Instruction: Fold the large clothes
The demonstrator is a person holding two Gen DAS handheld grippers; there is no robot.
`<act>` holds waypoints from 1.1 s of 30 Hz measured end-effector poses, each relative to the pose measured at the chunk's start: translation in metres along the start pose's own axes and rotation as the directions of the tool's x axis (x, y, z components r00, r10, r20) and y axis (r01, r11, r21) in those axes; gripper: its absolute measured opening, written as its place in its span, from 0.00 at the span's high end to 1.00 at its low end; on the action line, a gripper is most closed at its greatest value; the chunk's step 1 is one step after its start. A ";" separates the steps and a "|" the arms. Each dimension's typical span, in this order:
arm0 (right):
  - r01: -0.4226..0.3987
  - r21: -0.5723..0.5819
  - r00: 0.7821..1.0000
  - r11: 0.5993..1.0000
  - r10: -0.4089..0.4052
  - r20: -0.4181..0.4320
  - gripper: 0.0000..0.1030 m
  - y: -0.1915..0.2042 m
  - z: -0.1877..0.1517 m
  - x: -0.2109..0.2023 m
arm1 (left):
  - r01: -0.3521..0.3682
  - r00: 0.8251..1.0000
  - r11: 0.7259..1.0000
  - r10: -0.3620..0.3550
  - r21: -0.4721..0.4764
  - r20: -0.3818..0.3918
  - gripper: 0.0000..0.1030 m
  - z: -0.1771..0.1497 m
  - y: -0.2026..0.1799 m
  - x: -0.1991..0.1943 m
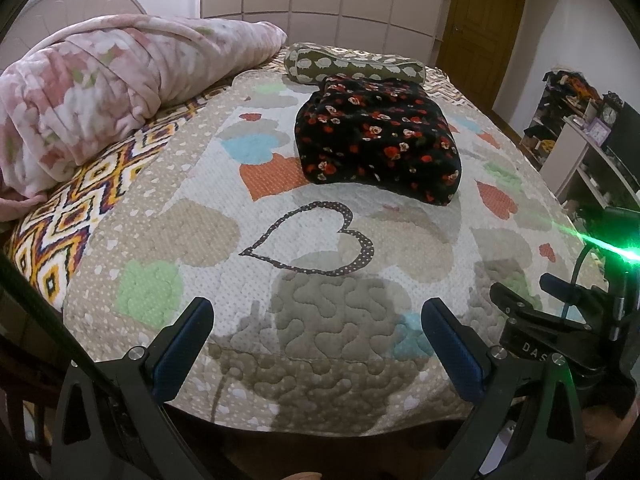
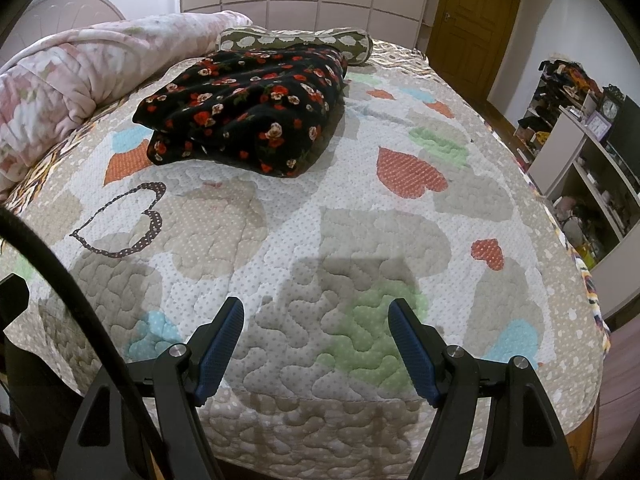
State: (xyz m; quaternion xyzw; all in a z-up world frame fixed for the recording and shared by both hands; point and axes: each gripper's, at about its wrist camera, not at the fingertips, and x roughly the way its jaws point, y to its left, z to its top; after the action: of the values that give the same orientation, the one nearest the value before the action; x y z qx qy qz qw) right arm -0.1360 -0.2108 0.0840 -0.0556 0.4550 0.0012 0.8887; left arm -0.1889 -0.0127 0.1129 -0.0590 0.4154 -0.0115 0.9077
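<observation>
Floral garment folded | right gripper only in left view

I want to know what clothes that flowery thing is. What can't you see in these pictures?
- Flowery black garment: bundled up in both views, so its type and underside stay hidden.
- Green pillow: the garment partly covers it.
- Shelf: things on it too small, right wrist view.
- Pink blanket: cut off by the left edge.

Our left tongs held level, jaws spread wide and empty, our right tongs likewise parted, gripping nothing, both pointing forward
</observation>
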 end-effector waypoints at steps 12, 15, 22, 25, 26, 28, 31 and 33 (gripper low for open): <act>0.035 -0.026 0.999 0.999 -0.035 0.023 0.24 0.004 0.000 -0.006 | -0.014 1.000 1.000 0.014 0.012 0.011 0.00 0.001 -0.001 -0.003; 0.039 -0.033 0.999 0.999 -0.038 0.027 0.24 0.005 0.000 -0.006 | -0.021 1.000 1.000 0.021 0.012 0.010 0.00 0.002 0.000 -0.003; 0.040 -0.037 0.999 0.998 -0.039 0.029 0.23 0.006 0.000 -0.007 | -0.026 1.000 1.000 0.026 0.010 0.005 0.00 0.003 0.001 -0.002; 0.042 -0.041 0.999 0.998 -0.040 0.030 0.23 0.007 0.000 -0.007 | -0.026 1.000 1.000 0.026 0.008 0.005 0.00 0.002 0.000 -0.002; 0.042 -0.043 0.999 0.998 -0.041 0.030 0.23 0.008 0.001 -0.007 | -0.026 1.000 1.000 0.026 0.008 0.004 0.00 0.002 0.000 -0.002; 0.044 -0.049 0.999 0.998 -0.043 0.032 0.23 0.009 0.001 -0.008 | -0.024 1.000 1.000 0.024 0.008 0.003 0.00 0.001 0.000 -0.001; 0.054 -0.062 0.998 0.997 -0.051 0.043 0.23 0.012 0.002 -0.009 | -0.024 1.000 1.000 0.024 0.011 -0.005 0.00 0.000 -0.001 0.002; 0.060 -0.068 0.997 0.996 -0.057 0.050 0.23 0.013 0.002 -0.010 | -0.020 1.000 1.000 0.020 0.013 -0.013 0.00 -0.001 -0.001 0.004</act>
State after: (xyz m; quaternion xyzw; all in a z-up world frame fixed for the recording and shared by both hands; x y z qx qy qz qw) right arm -0.1413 -0.1976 0.0923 -0.1000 0.4312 -0.0077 0.8966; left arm -0.1868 -0.0142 0.1092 -0.0489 0.4217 -0.0056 0.9054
